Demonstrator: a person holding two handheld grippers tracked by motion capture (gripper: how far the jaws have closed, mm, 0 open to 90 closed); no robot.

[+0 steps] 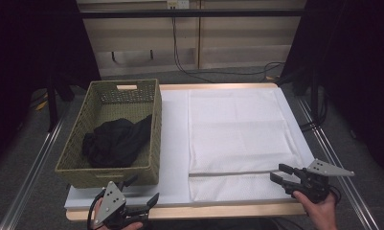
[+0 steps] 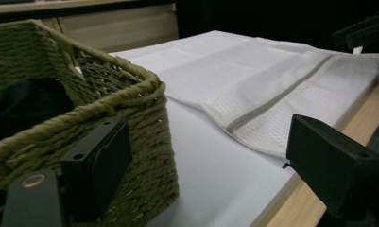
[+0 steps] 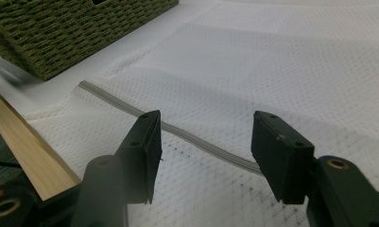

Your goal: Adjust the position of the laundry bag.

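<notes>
A white towel [image 1: 237,129] lies spread flat on the table, with a grey stripe [image 1: 228,173] across its near end. My right gripper [image 1: 278,172] hovers open at the towel's near right corner. In the right gripper view its jaws [image 3: 208,142] stand wide apart just above the towel [image 3: 272,61] and its grey stripe [image 3: 111,101], with nothing between them. My left gripper [image 1: 141,189] is open at the table's near left edge, in front of the woven basket [image 1: 108,175]. The left gripper view shows the open gripper [image 2: 211,156] beside the basket [image 2: 144,127], with the towel [image 2: 272,71] beyond.
The olive basket holds a crumpled black cloth [image 1: 115,141]. A white mat [image 1: 174,143] covers the tabletop under the basket and towel. A wooden table edge [image 1: 204,211] runs along the near side. Metal rails and dark curtains flank the table.
</notes>
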